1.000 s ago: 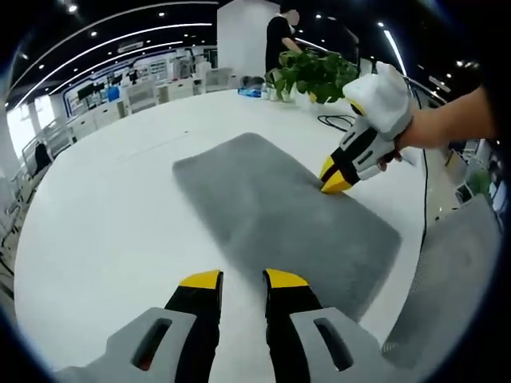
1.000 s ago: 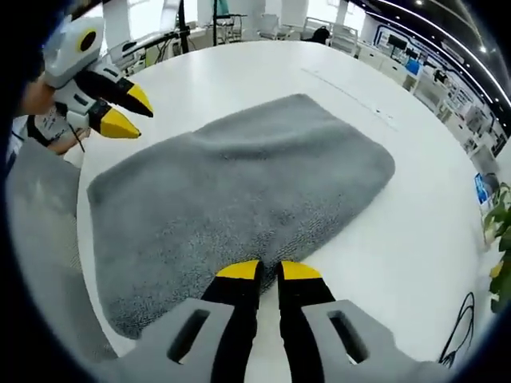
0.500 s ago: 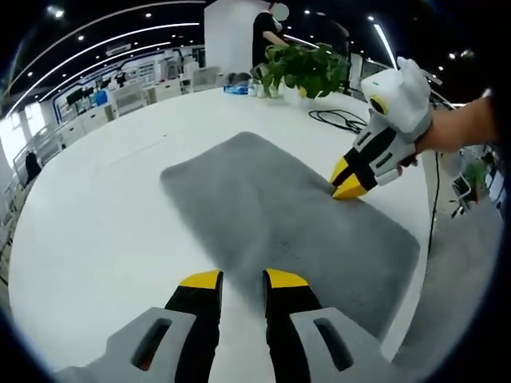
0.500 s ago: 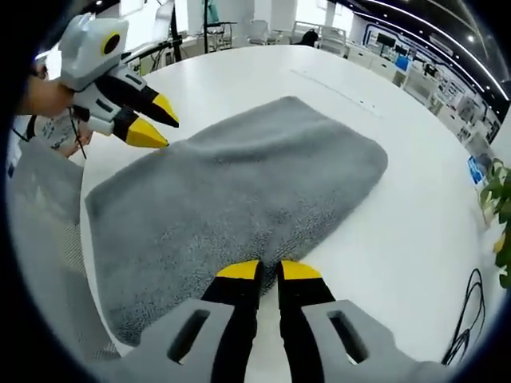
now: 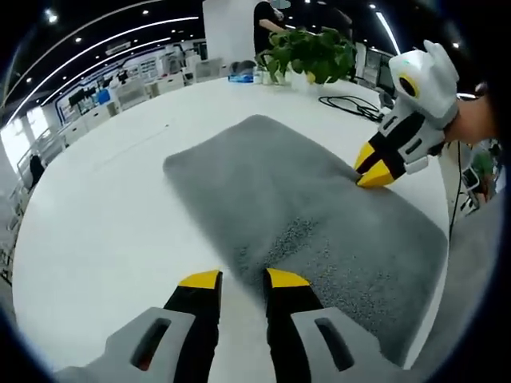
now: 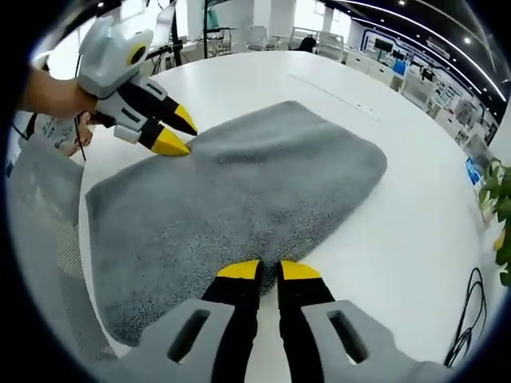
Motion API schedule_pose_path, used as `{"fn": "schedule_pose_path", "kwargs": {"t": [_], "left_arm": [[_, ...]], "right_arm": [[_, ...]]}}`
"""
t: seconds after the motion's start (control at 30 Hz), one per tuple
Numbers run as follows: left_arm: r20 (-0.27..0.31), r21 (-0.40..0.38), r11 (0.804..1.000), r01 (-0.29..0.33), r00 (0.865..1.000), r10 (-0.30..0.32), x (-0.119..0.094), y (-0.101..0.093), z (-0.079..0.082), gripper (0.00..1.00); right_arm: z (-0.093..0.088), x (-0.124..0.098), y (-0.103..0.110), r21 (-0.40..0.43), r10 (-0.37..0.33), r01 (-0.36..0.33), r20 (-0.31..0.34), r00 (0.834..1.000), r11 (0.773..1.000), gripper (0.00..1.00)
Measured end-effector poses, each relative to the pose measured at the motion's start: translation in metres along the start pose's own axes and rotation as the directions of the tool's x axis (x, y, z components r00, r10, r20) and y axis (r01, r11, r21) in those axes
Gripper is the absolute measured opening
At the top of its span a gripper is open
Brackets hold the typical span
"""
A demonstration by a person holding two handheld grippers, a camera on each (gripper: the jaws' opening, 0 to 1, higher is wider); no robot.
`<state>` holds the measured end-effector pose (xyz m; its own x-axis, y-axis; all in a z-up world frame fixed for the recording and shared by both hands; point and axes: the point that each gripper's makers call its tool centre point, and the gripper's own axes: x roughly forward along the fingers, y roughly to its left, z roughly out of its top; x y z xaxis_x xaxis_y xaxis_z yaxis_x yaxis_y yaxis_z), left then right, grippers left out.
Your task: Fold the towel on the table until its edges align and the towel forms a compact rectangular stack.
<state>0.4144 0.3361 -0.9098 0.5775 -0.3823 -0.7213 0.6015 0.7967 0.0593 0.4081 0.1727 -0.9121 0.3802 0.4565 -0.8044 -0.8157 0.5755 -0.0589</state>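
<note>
A grey towel is spread flat on a round white table — a potted plant and black cable sit beyond its far edge, office desks behind. The left gripper is held at the towel's near edge, fingers slightly spread; the right gripper is seen at the opposite edge, fingers nearly pressed together — whether fabric is pinched cannot be told.

**What the frames are not showing**

In the left gripper view, the grey towel is running out of sight at the lower right, so its near corner there is not showing. The left gripper is covering a strip of its near edge. In the right gripper view, the right gripper is hiding the towel's near edge; whether its jaws are pinching fabric cannot be told. The potted plant is being cut off at the right.
</note>
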Motion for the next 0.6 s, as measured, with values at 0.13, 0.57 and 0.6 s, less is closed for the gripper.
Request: {"fn": "schedule_pose_path", "kwargs": {"t": [0.13,0.57,0.6], "left_arm": [[0.013,0.01,1.0,0.001,1.0,-0.001,-0.004,-0.004,0.004,0.2],[0.112,0.103,0.992,0.078,0.99,-0.089,-0.034,-0.021,0.034,0.23],[0.109,0.113,0.991,0.077,0.99,-0.09,-0.036,-0.023,0.034,0.23]], "right_arm": [[0.001,-0.002,-0.001,0.041,-0.006,0.005,0.019,1.0,0.999,0.07],[0.02,-0.032,0.018,0.052,0.032,-0.04,0.144,0.989,0.998,0.17],[0.02,-0.033,0.022,0.039,0.044,-0.05,0.145,0.988,0.998,0.19]]}}
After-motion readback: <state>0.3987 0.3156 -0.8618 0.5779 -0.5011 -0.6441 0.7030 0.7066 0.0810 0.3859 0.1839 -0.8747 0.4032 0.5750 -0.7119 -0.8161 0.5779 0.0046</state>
